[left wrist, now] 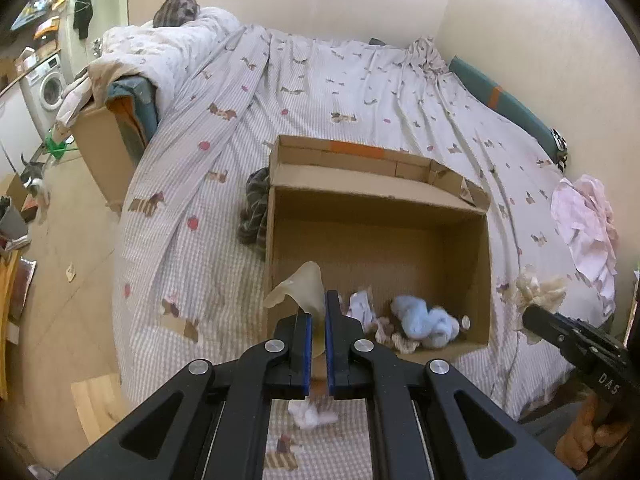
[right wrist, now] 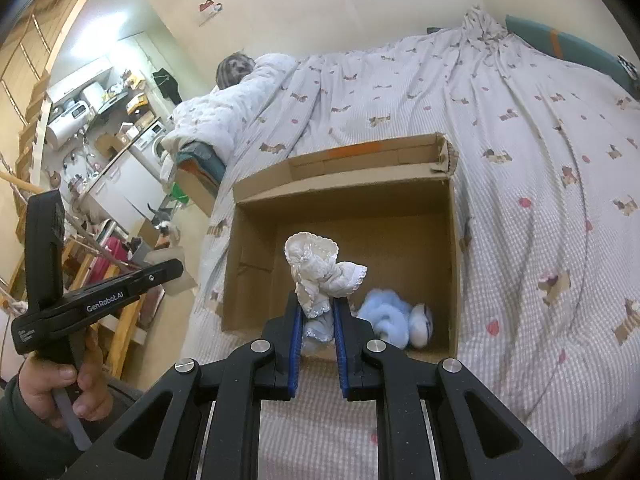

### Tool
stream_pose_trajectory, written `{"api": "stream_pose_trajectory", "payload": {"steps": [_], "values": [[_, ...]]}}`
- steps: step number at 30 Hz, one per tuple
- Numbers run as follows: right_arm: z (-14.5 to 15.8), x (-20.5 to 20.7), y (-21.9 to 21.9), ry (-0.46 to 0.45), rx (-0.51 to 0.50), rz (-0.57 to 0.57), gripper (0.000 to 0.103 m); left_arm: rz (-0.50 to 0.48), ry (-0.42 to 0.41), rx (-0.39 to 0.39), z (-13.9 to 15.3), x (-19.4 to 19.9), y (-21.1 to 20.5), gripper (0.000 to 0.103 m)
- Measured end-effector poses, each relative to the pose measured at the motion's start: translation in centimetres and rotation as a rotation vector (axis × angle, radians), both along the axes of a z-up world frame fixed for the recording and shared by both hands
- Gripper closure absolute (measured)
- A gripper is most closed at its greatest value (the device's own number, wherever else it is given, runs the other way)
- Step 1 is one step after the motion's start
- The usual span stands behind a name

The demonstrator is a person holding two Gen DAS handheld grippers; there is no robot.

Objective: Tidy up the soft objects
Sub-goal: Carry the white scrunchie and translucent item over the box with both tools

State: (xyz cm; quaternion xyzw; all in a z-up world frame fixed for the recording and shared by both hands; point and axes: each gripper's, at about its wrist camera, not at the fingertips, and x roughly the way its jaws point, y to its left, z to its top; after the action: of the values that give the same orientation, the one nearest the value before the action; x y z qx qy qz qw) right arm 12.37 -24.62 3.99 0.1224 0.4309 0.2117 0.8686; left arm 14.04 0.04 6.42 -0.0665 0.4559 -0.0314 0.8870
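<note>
Left wrist view is showing the left gripper (left wrist: 319, 320) with its fingers (left wrist: 305, 344) clamped together on a thin, pale yellowish soft piece (left wrist: 302, 292), which is sticking up above the near left corner of the open cardboard box (left wrist: 480, 280). That box is sitting on the bed (left wrist: 200, 260), whose cover is carrying a dog print, and it is holding a fluffy light blue item (left wrist: 426, 322) along with some small whitish scraps near its front wall; what those scraps are is hard to tell from this angle. Over at the right edge, the right gripper (left wrist: 524, 312) is carrying a cream frilly cloth (left wrist: 540, 286) above the bedcover. Seen from the right wrist, its fingers (right wrist: 295, 336) are gripping that lace-trimmed cloth (right wrist: 320, 268) in front of the box (right wrist: 454, 260), with the blue item (right wrist: 384, 316) lying inside. A pink crumpled garment (left wrist: 584, 224) is lying on the bed to the right of the box, and a dark plaid cloth (left wrist: 254, 208) is lying against the box's left wall.
</note>
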Motion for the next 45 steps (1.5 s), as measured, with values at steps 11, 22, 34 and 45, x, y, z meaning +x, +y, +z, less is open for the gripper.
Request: {"api": "stream_pose_trajectory", "payload": {"steps": [11,22,34,45], "values": [[-4.3,3.8,0.2,0.013,0.000,-0.053,0.087,-0.013,-0.019,0.041,-3.5,4.4,-2.1,0.098],[-7.3,6.3,1.2,0.080,-0.028,-0.046,0.087,-0.054,0.049,0.057,-8.4,7.4,-3.5,0.097],[-9.9,7.6,2.9,0.161,-0.046,-0.012,0.086,-0.053,0.079,0.062,-9.9,7.5,-3.6,0.097],[-10.2,7.8,2.6,0.181,-0.051,-0.029,0.086,-0.067,0.077,0.086,-9.9,7.2,-4.0,0.090]]}}
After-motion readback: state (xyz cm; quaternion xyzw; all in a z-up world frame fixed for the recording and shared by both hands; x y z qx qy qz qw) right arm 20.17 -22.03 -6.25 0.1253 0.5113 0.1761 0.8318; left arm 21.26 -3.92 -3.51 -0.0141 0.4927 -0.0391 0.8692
